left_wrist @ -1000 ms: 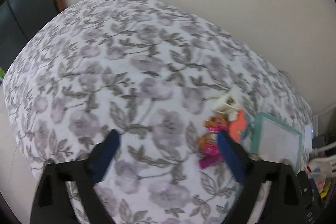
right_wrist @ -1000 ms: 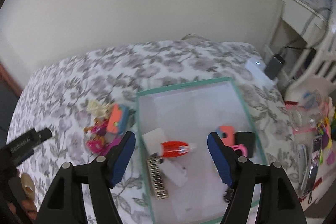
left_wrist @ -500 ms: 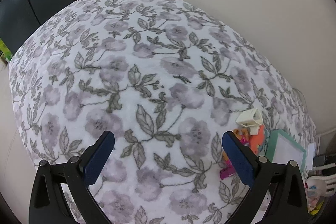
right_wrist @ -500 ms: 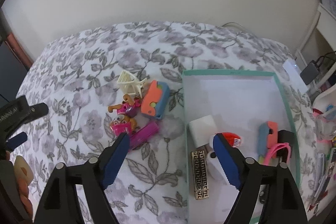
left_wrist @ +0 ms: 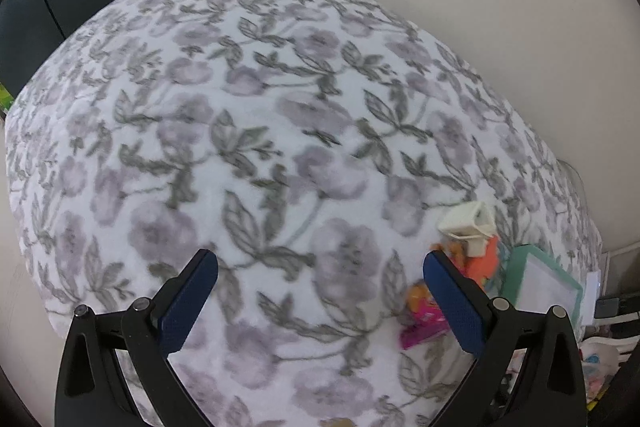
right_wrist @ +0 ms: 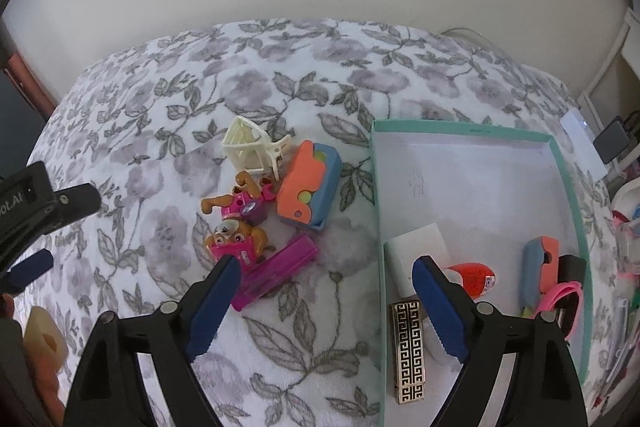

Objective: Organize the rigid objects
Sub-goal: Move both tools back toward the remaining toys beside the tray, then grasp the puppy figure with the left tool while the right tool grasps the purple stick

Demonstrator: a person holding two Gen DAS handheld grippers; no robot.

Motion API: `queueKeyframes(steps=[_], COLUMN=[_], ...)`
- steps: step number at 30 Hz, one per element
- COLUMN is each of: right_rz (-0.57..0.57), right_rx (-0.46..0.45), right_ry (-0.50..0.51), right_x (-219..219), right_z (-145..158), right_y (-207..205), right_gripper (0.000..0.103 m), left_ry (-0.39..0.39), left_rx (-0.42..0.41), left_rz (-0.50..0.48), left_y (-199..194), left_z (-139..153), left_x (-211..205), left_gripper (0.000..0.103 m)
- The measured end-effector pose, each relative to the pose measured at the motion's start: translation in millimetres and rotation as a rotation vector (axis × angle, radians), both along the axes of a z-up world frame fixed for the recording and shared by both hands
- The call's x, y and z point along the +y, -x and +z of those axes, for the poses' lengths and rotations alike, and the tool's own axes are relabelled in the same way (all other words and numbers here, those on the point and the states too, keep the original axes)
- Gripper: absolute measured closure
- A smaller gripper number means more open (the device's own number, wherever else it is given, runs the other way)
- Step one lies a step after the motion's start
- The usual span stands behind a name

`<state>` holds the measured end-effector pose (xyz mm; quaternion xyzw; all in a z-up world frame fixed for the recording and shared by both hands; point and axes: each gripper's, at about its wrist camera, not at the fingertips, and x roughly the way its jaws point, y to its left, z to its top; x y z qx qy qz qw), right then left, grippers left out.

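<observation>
Bed [right_wrist: 280, 67]: we work on a bed with a flowered cover; it fills both views, and the wall is at 12 o'clock.

Box [right_wrist: 568, 187]: a shallow box with a green rim, at 3 o'clock in the right view. It already holds a white block, a red tube, a gold patterned bar [right_wrist: 408, 347], an orange and blue piece and a pink band.

Loose pile: at 10 o'clock from the right tongs, just beside the box. In it we see an orange and blue case [right_wrist: 308, 187], a cream basket [right_wrist: 248, 147], a magenta bar [right_wrist: 276, 275] and two dog figures [right_wrist: 234, 239].

What changed: half a second ago the right view looked more over the box; now it has shifted toward the pile and come lower.

Right tongs [right_wrist: 324, 297]: the jaws are opening, already wide, with nothing between them. The magenta bar lies just ahead of the left pad.

Left tongs [left_wrist: 320, 301]: wide and holding nothing, over bare cover; the pile is at 3 o'clock.

Meaning: we judge that one drop is finished and the next pick begins, probably the magenta bar.
</observation>
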<state>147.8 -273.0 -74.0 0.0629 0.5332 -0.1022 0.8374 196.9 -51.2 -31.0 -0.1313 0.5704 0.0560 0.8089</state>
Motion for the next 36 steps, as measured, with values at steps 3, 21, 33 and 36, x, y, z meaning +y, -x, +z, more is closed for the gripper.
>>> queueKeyframes(steps=[3, 21, 33, 36], right_rz=[-0.021, -0.118, -0.164, -0.163], right_rx=[-0.004, 0.009, -0.023, -0.022], right_ry=[-0.013, -0.008, -0.018, 0.017], right_x=[-6, -37, -60, -62], right_z=[-2, -20, -9, -7], right_y=[-4, -17, -10, -10], right_gripper=[0.013, 0.013, 0.013, 0.013], left_ry=[-0.006, 0.131, 0.055, 0.056], left_rx=[0.005, 0.124, 0.097, 0.097], left_rz=[-0.013, -0.126, -0.249, -0.277], left_y=[-3, -26, -24, -23], left_z=[1, -45, -45, -46], left_x=[-17, -41, -74, -81], left_gripper=[0.001, 0.001, 0.006, 0.012])
